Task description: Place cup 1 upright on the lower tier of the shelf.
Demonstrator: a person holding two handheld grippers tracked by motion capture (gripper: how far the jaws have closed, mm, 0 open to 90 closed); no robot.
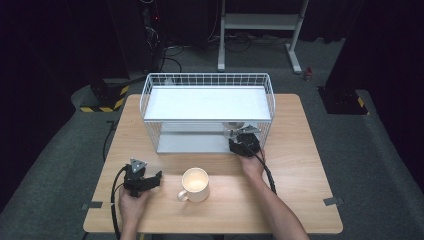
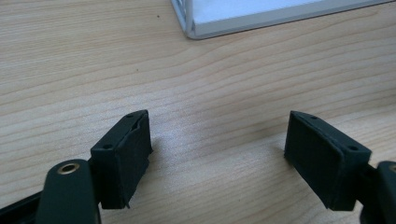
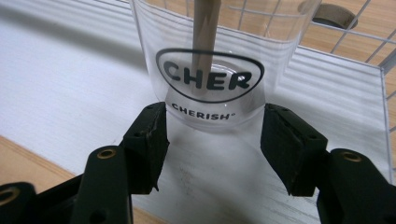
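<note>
Now we have the right tongs (image 3: pixel 212 135) clenched on the clear cup (image 3: pixel 215 65) with its stick (image 3: pixel 205 28), on the rack's (image 1: pixel 207 80) lower shelf (image 3: pixel 70 93). Next: draw it out without snagging wire. Left tongs (image 2: pixel 217 154) released, idle over the wooden counter (image 2: pixel 210 70) near the mug (image 1: pixel 195 184); room dark.

A clear plastic cup (image 3: pixel 212 65) printed with a black oval logo and the word CHERISH stands upright on the white shelf (image 3: pixel 70 107) of a wire rack. A wooden stick (image 3: pixel 205 28) stands inside the cup. The right gripper (image 3: pixel 215 135) has its two black fingers (image 3: pixel 149 140) pressed against the cup's base, one either side.
</note>
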